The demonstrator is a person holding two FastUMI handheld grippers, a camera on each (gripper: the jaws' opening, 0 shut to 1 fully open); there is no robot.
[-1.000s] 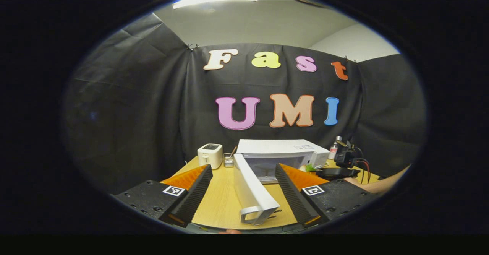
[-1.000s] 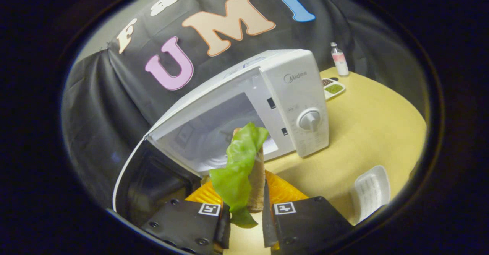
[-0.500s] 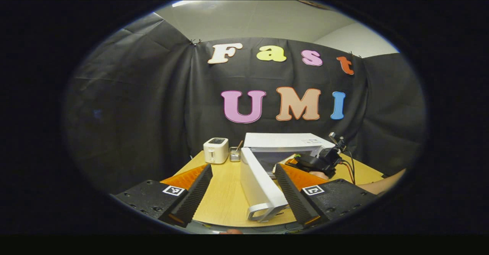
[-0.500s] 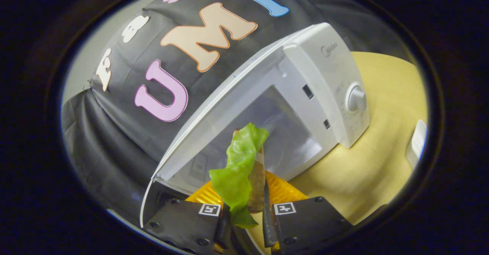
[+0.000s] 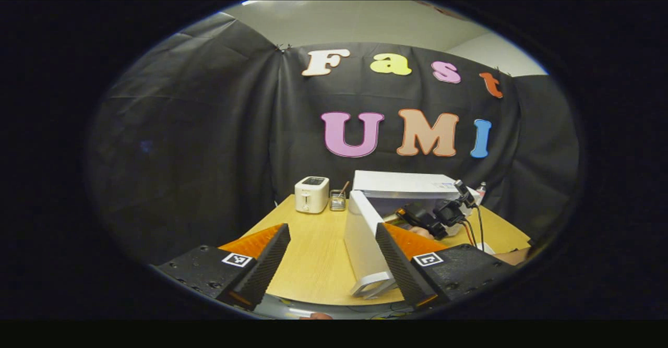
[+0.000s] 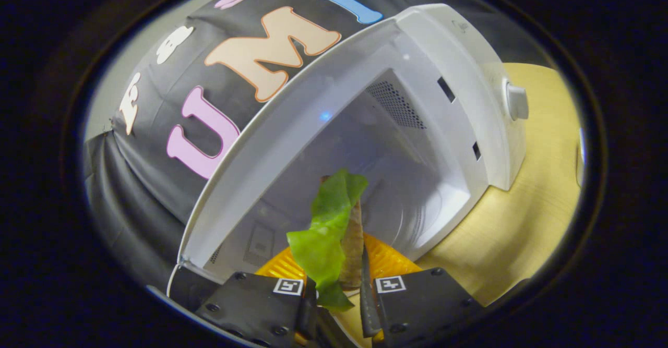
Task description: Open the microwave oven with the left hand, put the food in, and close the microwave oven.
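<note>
Here, right gripper clamping food, microwave door open

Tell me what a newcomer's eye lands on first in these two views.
In the right gripper view, the food, a bright green leaf against a brown slice, stands clamped in the right gripper at the open mouth of the white microwave oven. In the left gripper view, the oven's door swings out over the wooden table between the left gripper's spread fingers, a toaster behind.
</note>
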